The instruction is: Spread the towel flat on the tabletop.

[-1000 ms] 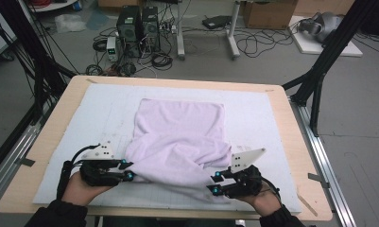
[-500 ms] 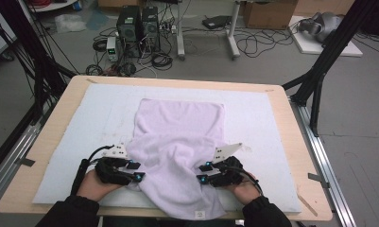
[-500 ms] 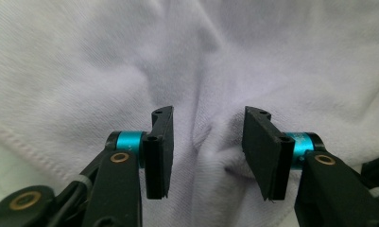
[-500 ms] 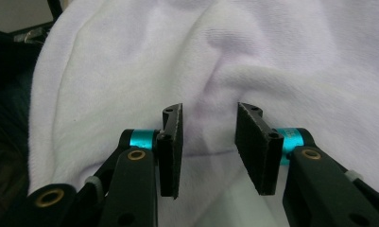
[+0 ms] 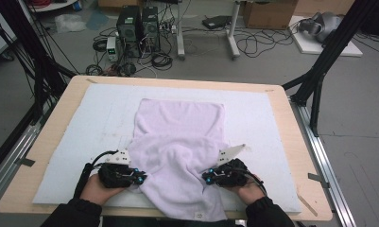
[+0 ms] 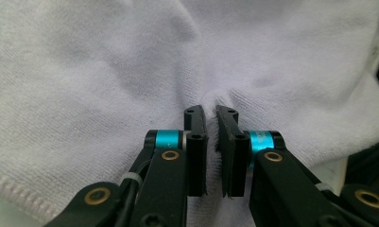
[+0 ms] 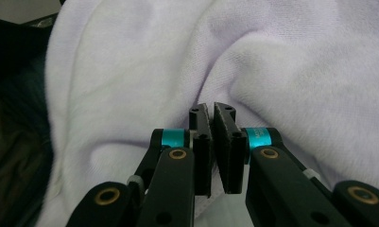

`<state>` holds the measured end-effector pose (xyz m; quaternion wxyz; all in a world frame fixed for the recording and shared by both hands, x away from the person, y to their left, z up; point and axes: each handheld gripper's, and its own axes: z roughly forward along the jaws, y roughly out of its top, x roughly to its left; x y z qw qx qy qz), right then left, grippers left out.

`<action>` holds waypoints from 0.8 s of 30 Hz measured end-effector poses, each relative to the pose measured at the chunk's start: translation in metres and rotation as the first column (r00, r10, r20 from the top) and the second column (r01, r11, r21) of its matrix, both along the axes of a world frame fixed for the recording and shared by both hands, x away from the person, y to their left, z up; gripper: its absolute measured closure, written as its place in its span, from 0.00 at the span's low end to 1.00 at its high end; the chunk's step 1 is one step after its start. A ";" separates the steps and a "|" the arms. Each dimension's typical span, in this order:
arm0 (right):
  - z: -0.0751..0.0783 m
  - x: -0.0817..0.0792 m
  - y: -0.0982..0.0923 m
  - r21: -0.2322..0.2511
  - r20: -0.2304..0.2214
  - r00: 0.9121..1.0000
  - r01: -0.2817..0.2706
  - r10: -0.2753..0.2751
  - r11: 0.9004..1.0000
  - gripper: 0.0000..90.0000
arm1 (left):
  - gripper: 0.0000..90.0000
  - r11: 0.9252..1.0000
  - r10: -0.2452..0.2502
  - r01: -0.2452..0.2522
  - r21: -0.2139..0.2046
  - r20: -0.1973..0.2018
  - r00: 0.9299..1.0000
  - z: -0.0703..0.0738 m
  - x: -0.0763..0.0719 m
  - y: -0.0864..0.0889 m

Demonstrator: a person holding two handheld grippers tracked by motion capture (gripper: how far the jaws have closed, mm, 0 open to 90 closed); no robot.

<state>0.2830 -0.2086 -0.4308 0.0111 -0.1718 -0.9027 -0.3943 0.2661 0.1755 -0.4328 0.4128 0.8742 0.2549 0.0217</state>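
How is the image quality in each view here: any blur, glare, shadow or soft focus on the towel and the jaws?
High view: even light, no glare, slightly soft; the towel shades its own folds. Left gripper view: the left gripper is sharp, the weave beside it crisp, the far cloth softer. Right gripper view: the right gripper is sharp, the folds behind blur slightly, and the left edge falls dark.

The right claw rose from the bottom centre of the frame, and its jaws had just been closing, pinching a fold of the pale lilac towel. The towel covered most of the frame in soft creases. A dark area lay at the left edge.
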 end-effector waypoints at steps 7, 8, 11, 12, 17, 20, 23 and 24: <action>0.008 -0.030 -0.032 0.054 -0.011 1.000 0.023 -0.022 0.998 0.96 | 0.91 0.999 -0.030 0.030 -0.025 0.019 0.999 0.014 -0.024 0.003; 0.009 -0.034 -0.035 0.054 -0.016 1.000 0.017 -0.016 0.998 0.96 | 0.91 0.999 -0.035 0.036 -0.032 0.023 0.999 0.016 -0.028 0.004; 0.014 -0.047 -0.041 0.065 -0.014 1.000 -0.008 0.009 0.998 0.93 | 0.86 0.996 -0.065 0.066 -0.056 0.024 0.998 0.021 -0.038 0.005; 0.015 -0.049 -0.042 0.076 -0.017 1.000 -0.008 0.009 0.997 0.84 | 0.76 0.997 -0.061 0.063 -0.052 0.043 0.997 0.024 -0.039 0.006; 0.023 -0.039 -0.040 0.081 0.038 0.998 0.043 -0.046 0.996 0.69 | 0.60 0.998 -0.012 0.014 -0.059 0.050 0.999 0.024 -0.024 0.013; 0.012 -0.022 -0.030 0.059 0.037 0.998 0.046 -0.048 0.997 0.64 | 0.59 0.999 0.008 -0.007 -0.039 0.031 0.999 0.014 -0.011 0.011; 0.000 -0.008 -0.019 0.025 0.020 0.998 0.055 -0.055 0.998 0.63 | 0.61 1.000 -0.015 0.015 0.015 0.004 1.000 0.001 -0.003 0.005; -0.003 -0.005 -0.016 0.003 0.018 0.999 0.050 -0.050 0.999 0.64 | 0.65 0.999 -0.035 0.035 0.022 -0.016 0.999 -0.004 -0.002 0.002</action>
